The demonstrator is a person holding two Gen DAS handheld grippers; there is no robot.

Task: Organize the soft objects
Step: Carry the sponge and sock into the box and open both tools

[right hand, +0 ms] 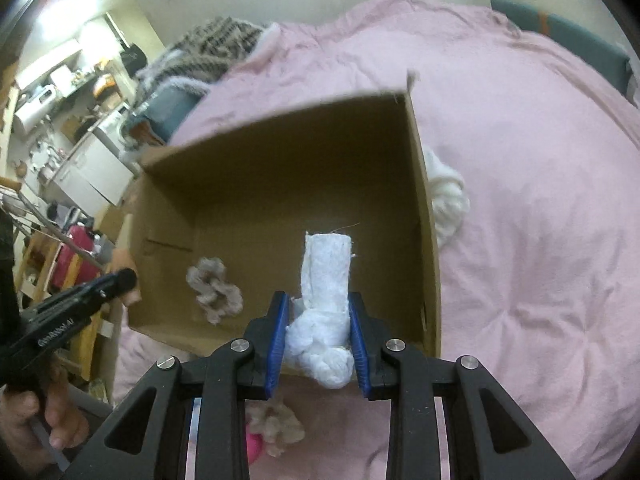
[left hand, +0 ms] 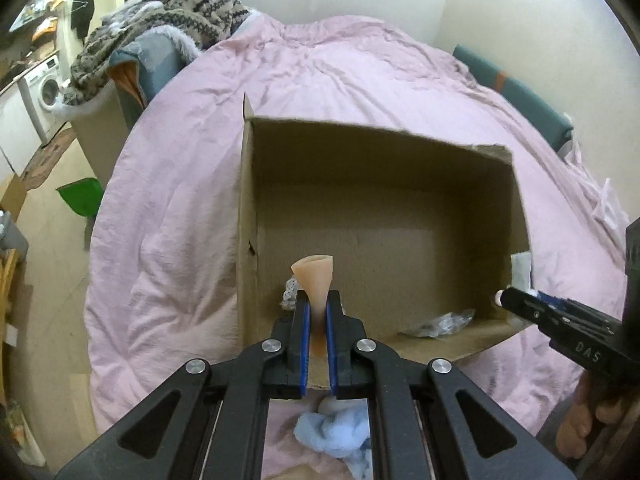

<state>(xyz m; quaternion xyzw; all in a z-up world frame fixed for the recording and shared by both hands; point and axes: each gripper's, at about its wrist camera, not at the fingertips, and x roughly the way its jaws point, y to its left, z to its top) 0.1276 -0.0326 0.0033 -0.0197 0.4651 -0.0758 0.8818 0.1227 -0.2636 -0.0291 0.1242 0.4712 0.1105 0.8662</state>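
Observation:
An open cardboard box lies on a pink duvet; it also shows in the right wrist view. My left gripper is shut on a soft peach-coloured piece, held over the box's near edge. My right gripper is shut on a knotted white cloth, held over the box's near right corner. A grey-brown fluffy item lies on the box floor. A crumpled clear-grey item lies in the box too.
A light blue fluffy item lies on the duvet below my left gripper. A white yarn bundle lies right of the box. A beige fluffy item and a pink object lie below my right gripper. A striped blanket is piled far left.

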